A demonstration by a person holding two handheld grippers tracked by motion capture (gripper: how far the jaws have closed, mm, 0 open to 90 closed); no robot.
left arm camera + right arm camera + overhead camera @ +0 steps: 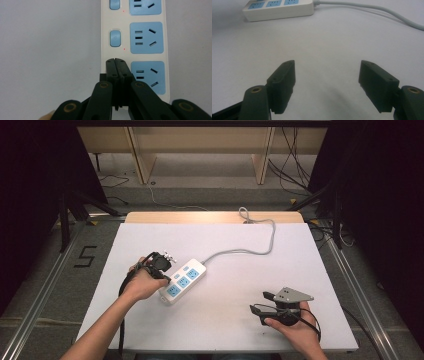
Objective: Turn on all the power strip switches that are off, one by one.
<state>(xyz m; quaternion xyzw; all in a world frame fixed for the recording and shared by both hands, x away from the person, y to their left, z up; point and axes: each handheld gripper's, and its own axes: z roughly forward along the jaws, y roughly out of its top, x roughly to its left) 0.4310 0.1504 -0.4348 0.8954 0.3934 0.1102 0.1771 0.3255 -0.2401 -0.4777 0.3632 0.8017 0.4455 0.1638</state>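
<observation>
I am holding my left hand-held gripper at centre-left of the high view, over the near-left end of the white power strip. In the left gripper view its jaws are pressed together with nothing between them, and their tips are lying over the strip's left column, where the blue switch buttons sit, just beside the lowest blue socket. The next switch button is showing directly above the tips, apart from them. I cannot tell whether the tips are touching the strip's surface or hovering just over it.

The power strip is lying flat on the white counter, slightly left of the frame centre, running diagonally from lower left to upper right. Its grey cable is leaving the upper-right end and curving toward the far edge of the counter.

I am holding my right hand-held gripper at lower right of the high view, well apart from the strip, pointing left. In the right gripper view its jaws are standing wide apart above bare counter, and the strip is appearing at upper left.
</observation>
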